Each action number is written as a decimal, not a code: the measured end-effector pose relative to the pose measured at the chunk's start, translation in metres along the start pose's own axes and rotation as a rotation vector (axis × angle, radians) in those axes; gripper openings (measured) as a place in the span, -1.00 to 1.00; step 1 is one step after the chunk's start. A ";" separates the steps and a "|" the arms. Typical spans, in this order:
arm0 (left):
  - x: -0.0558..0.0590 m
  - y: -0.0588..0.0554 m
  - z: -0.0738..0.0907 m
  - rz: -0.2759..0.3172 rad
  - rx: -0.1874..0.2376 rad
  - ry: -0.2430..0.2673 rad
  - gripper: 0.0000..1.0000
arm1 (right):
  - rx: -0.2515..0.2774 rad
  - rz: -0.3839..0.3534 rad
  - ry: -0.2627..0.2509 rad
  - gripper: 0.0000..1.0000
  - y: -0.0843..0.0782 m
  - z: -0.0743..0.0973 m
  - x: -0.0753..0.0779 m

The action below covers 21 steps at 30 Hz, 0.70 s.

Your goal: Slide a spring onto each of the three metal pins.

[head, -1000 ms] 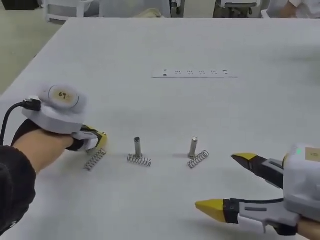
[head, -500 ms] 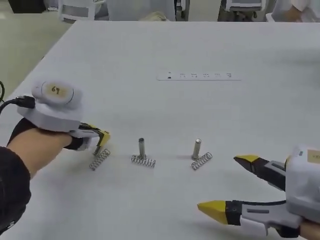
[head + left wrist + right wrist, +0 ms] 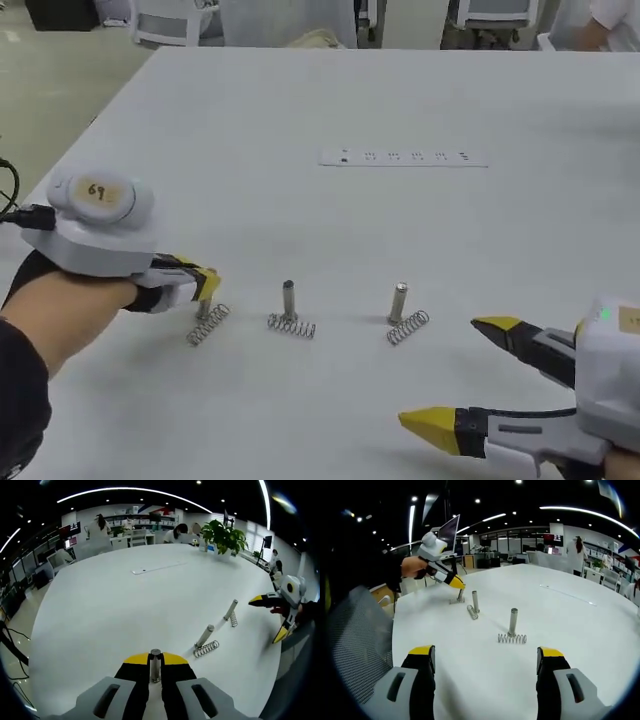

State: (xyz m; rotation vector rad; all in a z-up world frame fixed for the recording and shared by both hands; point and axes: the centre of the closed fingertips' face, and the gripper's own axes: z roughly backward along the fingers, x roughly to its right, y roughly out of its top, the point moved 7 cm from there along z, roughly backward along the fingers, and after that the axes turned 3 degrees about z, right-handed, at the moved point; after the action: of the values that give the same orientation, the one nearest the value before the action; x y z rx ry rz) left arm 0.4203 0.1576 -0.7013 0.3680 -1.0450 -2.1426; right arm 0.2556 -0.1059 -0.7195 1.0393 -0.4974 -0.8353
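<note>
Three short metal pins stand in a row on the white table, each with a loose spring lying at its foot. My left gripper [image 3: 205,286] [image 3: 155,661] is shut on the left pin [image 3: 155,664], and the left spring [image 3: 207,325] lies just below its tips. The middle pin [image 3: 289,298] [image 3: 205,635] has its spring [image 3: 291,325] in front of it. The right pin [image 3: 400,301] [image 3: 513,621] stands with a spring [image 3: 408,327] [image 3: 512,638] at its base. My right gripper [image 3: 458,372] [image 3: 486,655] hovers open, near right of that pin, holding nothing.
A flat white strip with small markings [image 3: 403,158] lies further back on the table [image 3: 350,220]. Chairs and people sit at desks beyond the far edge. A potted plant [image 3: 224,539] stands at the table's far side.
The head camera has shifted a little. My left gripper has drawn slightly back, so the left pin's base shows under its tips. The right gripper stays open in place.
</note>
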 end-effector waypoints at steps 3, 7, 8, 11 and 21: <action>0.001 -0.002 0.003 0.007 0.003 -0.001 -1.00 | -0.001 0.004 0.001 0.65 0.000 0.000 0.000; 0.002 -0.004 0.007 0.006 0.005 0.001 -1.00 | -0.002 0.006 0.003 0.65 0.001 -0.001 -0.002; 0.003 -0.005 0.008 0.009 0.008 0.001 -1.00 | -0.001 0.007 0.004 0.65 0.001 -0.001 -0.002; 0.004 -0.007 0.009 0.013 0.009 -0.001 -1.00 | 0.000 0.006 0.003 0.65 0.001 -0.001 -0.002; 0.005 -0.008 0.011 0.016 0.000 -0.002 -1.00 | -0.002 0.004 0.009 0.65 0.000 -0.002 -0.002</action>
State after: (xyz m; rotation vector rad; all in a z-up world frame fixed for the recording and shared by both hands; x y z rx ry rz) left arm 0.4076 0.1638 -0.7003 0.3568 -1.0462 -2.1290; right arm 0.2557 -0.1033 -0.7201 1.0395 -0.4905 -0.8269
